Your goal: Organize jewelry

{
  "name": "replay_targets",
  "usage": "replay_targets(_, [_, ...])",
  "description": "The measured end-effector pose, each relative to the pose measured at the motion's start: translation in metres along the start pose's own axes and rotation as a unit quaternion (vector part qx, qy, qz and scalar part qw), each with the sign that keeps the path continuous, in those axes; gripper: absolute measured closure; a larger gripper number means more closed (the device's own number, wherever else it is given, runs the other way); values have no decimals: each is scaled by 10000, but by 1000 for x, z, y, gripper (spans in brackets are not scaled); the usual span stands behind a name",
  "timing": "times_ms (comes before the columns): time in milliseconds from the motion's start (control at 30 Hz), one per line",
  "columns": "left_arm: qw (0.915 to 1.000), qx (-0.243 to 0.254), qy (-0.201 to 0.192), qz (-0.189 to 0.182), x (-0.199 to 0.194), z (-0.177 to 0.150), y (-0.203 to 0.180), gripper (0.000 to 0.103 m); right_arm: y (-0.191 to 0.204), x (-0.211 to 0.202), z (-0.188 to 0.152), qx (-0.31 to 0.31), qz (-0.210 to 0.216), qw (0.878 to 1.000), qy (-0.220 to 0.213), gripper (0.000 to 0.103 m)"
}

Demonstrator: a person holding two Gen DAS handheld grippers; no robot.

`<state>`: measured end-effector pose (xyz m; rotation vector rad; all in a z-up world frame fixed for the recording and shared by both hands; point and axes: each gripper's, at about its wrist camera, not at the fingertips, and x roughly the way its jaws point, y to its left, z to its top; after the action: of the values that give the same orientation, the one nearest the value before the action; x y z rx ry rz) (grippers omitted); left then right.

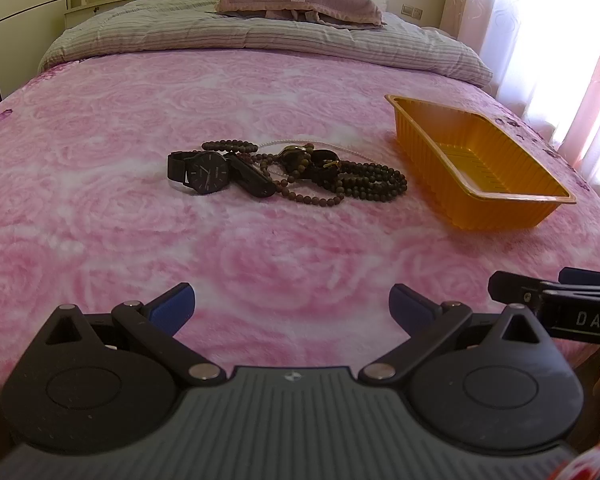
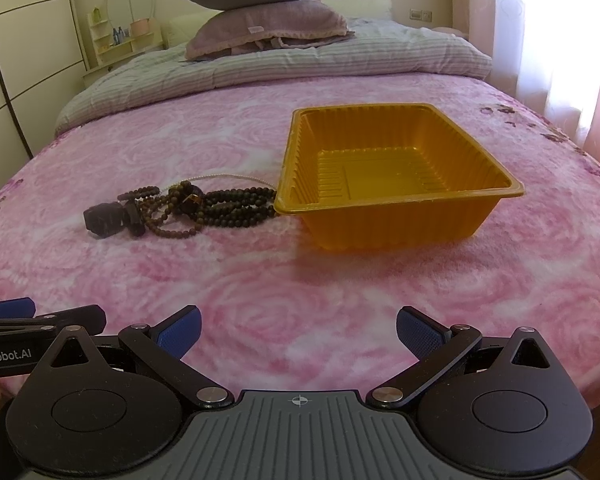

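Landmark: orange tray (image 2: 396, 200), empty.
Jewelry pile (image 1: 288, 172): just left of tray, long axis crosswise.
Left gripper (image 1: 292, 308): apart, nearer pile.
Right gripper (image 2: 299, 330): apart, faces tray.

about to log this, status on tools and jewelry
Left tool open, right tool open, both empty. Jewelry pile on blanket beside orange tray, tray empty. Nothing in the way.

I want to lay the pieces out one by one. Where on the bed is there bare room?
Bare blanket lies between the open left gripper and the jewelry pile, and left of the watch. The tray is empty. It is crowded where the beads meet the tray's left side.
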<state>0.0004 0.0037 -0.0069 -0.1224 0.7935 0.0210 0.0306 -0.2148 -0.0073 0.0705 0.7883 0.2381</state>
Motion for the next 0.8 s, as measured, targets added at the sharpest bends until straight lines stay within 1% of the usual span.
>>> replay_targets(333, [10000,-6,0,2,0,0,0,0,-1,0,0,15,-1,10000,0,0])
replay_targets(433, [10000,-71,-2,-67,0,1,2,0,-6,-2,0,217,31,9997,-74,0])
replay_targets(500, [9998,-155,-20,-131,0,5,6,0,-16,-10,3,422,91,9988,-227,0])
replay_targets(600, [9993,-264,-98,-257,-2,14,14,0,-33,-25,15,567,-64,9972,-476,0])
replay_targets(700, [9980,-433,-156,-431,-3,25,22,0,-58,-36,31,728,-130,9948,-705,0])
replay_targets(800, [9969,-545,-240,-512,-4,36,31,0,-85,-43,53,707,-406,9928,-881,1])
